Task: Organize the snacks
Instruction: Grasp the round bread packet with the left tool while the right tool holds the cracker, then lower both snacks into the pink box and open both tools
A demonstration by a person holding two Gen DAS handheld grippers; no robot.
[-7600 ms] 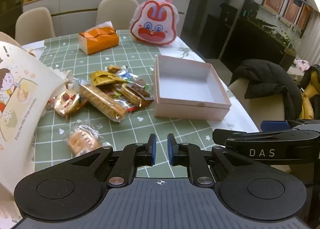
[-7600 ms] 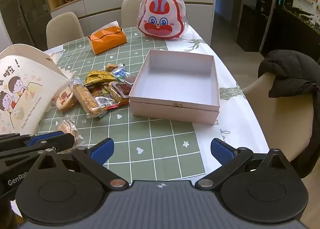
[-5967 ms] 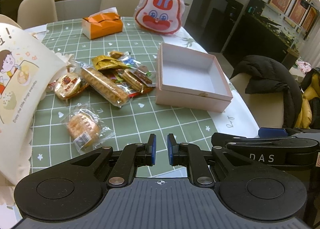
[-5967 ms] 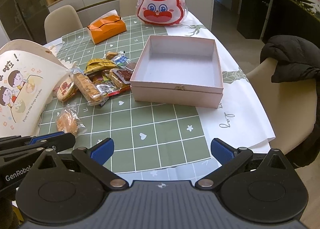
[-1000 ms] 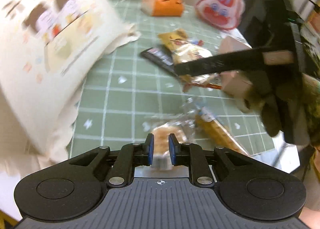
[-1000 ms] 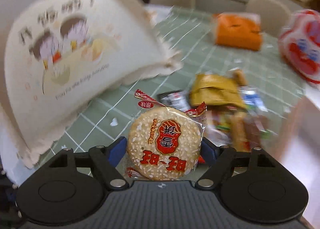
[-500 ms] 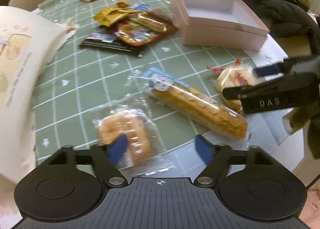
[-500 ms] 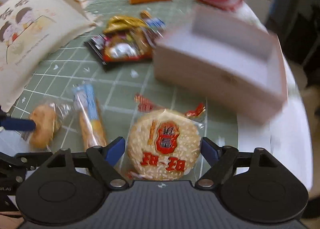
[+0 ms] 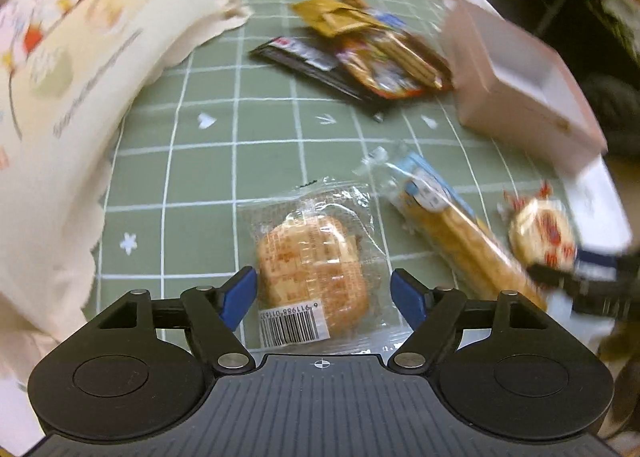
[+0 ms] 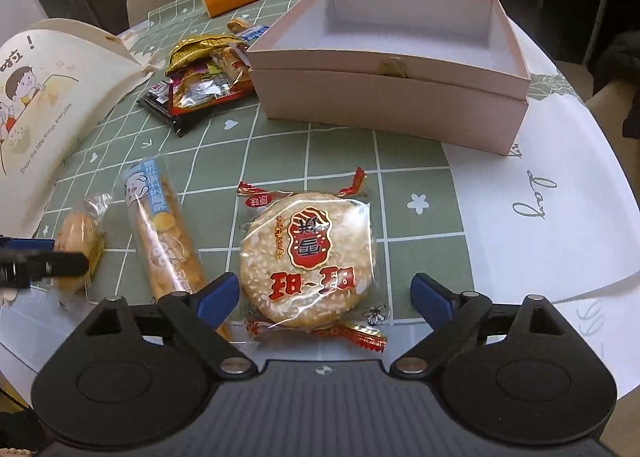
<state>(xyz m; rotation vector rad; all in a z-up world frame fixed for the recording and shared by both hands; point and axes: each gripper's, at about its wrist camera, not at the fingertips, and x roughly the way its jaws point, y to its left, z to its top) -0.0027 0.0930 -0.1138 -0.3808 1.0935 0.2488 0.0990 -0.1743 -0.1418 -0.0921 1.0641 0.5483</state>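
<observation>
Right gripper (image 10: 325,293) released, straddling rice cracker (image 10: 307,257); left gripper (image 9: 324,289) released around biscuit pack (image 9: 310,261). Pink box (image 10: 394,97) at 12 o'clock, likely destination.

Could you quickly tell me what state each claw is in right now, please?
Left claw: open, straddling the wrapped biscuit packet on the table.
Right claw: open, around the round rice cracker, not gripping it.

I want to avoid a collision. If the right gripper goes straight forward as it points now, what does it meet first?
The right gripper is open around the round rice cracker on the table, so it would push that first. Beyond it, the pink box looks next in line, though depth is unclear.
</observation>
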